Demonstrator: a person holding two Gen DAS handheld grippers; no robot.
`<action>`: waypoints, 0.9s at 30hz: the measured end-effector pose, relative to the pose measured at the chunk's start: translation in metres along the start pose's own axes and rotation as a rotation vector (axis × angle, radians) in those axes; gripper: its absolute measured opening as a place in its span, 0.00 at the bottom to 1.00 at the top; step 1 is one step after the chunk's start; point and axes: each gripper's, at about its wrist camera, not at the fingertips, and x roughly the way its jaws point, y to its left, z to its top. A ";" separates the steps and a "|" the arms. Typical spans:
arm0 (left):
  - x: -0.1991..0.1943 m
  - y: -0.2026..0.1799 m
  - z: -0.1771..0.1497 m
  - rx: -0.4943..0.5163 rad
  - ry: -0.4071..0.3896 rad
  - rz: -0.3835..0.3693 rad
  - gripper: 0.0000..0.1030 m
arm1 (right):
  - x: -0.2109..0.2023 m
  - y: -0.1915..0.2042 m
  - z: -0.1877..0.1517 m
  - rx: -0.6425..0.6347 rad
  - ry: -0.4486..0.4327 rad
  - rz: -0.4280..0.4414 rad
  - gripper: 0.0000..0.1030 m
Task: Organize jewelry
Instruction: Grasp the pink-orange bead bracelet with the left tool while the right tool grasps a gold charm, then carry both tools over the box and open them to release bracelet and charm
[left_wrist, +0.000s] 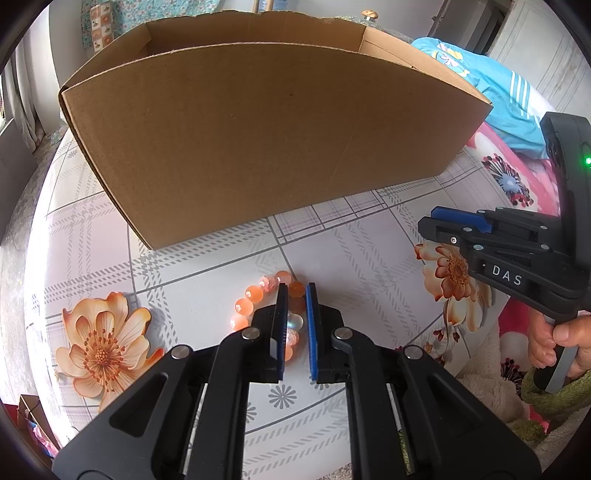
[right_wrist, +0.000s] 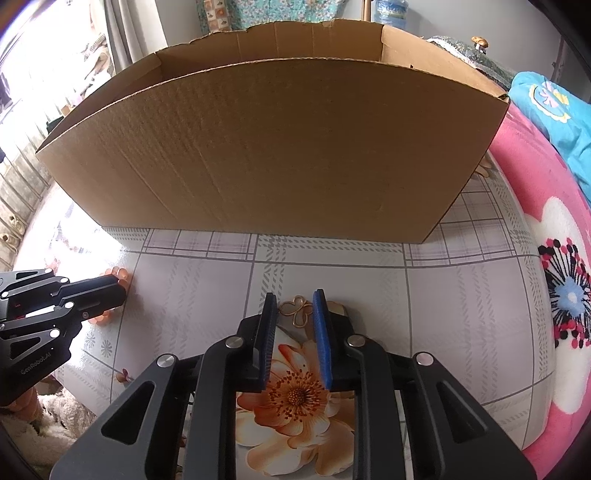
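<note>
Bracelet of orange beads lies on the tablecloth before the cardboard box, my left gripper clenched on its near arc, while my right gripper brackets the gold butterfly piece at its tips, grip unclear.

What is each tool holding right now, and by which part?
The left tool grips the bracelet by one side of its loop. A gold ornament lies between the tips of the right tool; whether they pinch it cannot be told.
</note>
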 end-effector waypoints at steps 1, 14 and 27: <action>0.000 0.000 0.000 0.000 0.000 0.000 0.08 | -0.002 -0.005 0.001 0.003 -0.001 0.003 0.20; 0.001 -0.002 0.003 0.001 0.012 0.011 0.08 | -0.017 -0.015 -0.001 0.010 -0.015 0.009 0.20; 0.002 -0.003 0.003 0.001 0.016 0.010 0.08 | -0.019 -0.012 0.000 0.014 -0.012 0.010 0.20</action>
